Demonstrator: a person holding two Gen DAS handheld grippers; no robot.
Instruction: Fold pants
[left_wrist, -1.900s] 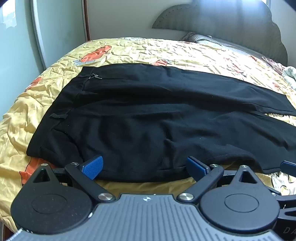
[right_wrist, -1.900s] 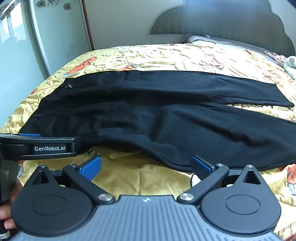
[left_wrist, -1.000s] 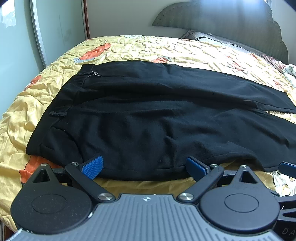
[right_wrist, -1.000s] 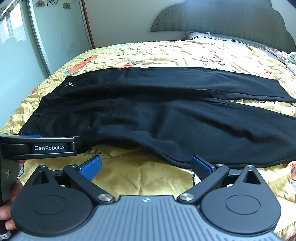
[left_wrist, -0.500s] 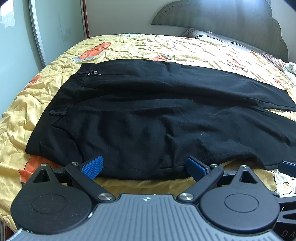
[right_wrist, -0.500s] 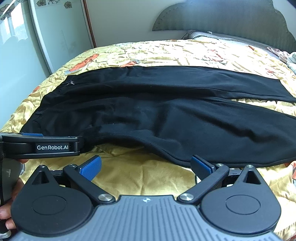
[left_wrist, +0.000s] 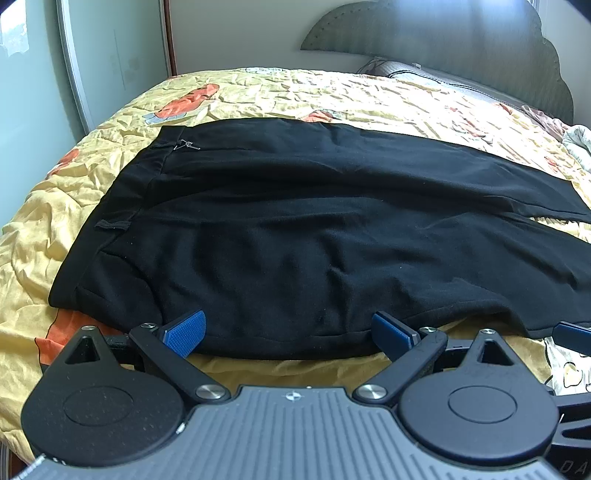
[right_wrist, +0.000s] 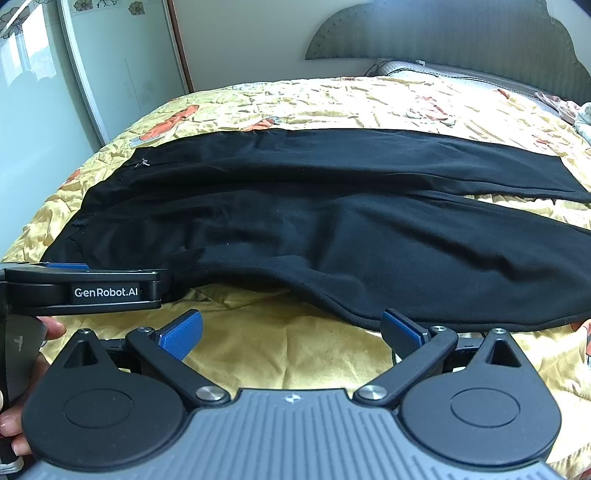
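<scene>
Both grippers, left (left_wrist: 288, 330) and right (right_wrist: 291, 328), hover wide open at black pants' (left_wrist: 314, 229) near edge; leg ends cut off.

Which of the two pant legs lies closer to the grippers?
The near pant leg, its edge right by the right gripper. The far pant leg lies beyond it, toward the headboard.

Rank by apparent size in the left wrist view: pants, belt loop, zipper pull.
1. pants, spanning most of the bedspread.
2. belt loop.
3. zipper pull, though it lies farther from the camera, so the gap to the loop is unsure.
</scene>
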